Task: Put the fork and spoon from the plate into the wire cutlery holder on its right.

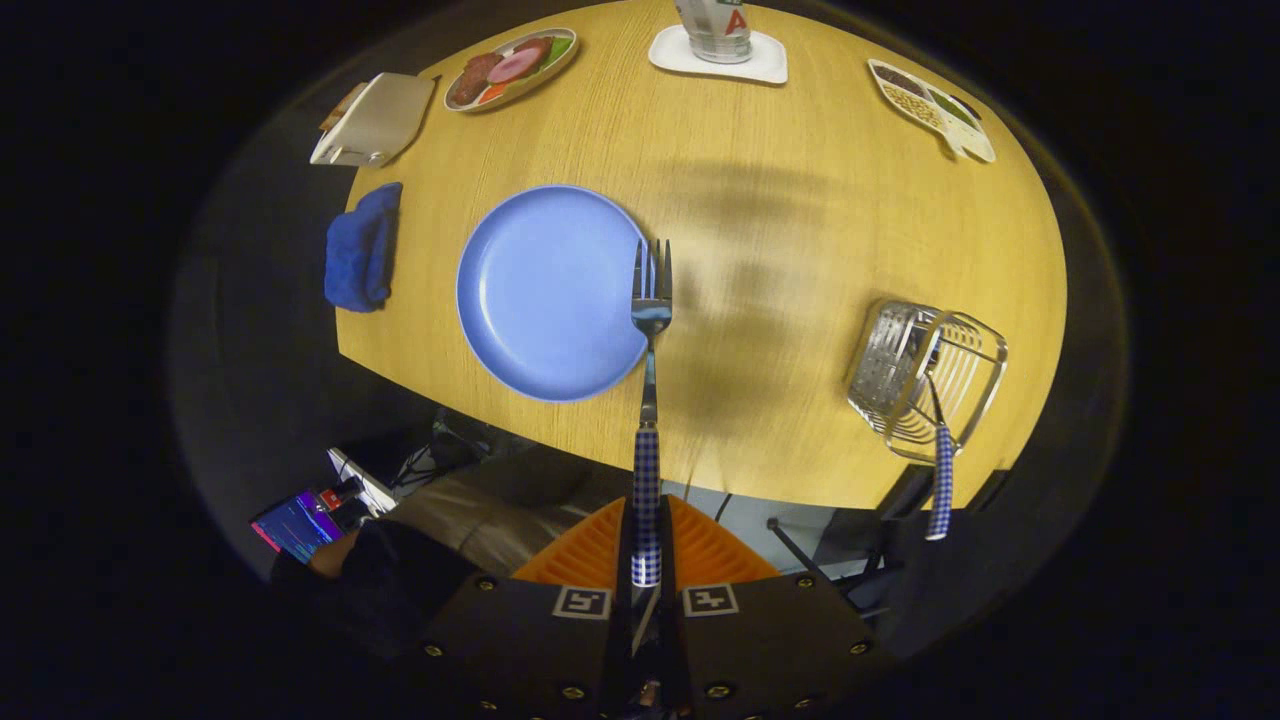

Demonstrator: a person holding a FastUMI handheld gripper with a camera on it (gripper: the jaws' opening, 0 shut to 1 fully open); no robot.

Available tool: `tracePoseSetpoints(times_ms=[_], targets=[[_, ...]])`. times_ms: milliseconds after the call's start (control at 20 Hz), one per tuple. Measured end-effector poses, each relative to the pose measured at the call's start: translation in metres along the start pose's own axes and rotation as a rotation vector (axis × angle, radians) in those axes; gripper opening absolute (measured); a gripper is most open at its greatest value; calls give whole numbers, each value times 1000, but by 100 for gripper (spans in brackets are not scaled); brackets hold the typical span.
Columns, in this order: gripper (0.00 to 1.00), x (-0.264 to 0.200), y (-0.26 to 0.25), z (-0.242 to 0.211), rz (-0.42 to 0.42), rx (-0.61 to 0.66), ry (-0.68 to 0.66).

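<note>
Item: fork, stiff metal, light, with a checked handle. We hold it in the gripper, jaws pinched on the handle's near end, tines pointing far, lifted over the right rim of the blue plate. We judge the slim handle liable to pivot in the pinch, so a firm hold is best. The wire cutlery holder sits well right on the table, a checked-handled utensil, likely the spoon, already in it.
</note>
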State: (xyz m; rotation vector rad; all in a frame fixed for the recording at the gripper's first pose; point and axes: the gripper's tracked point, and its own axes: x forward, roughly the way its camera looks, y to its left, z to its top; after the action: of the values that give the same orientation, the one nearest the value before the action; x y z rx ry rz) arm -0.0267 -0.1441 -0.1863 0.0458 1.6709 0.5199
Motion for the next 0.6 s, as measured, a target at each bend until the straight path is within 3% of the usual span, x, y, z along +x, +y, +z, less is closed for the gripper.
tracePoseSetpoints(times_ms=[300,600], targets=[[12,-52,-61,-39,-69,83,-17],[12,-63,-90,-53,-86,149,1]])
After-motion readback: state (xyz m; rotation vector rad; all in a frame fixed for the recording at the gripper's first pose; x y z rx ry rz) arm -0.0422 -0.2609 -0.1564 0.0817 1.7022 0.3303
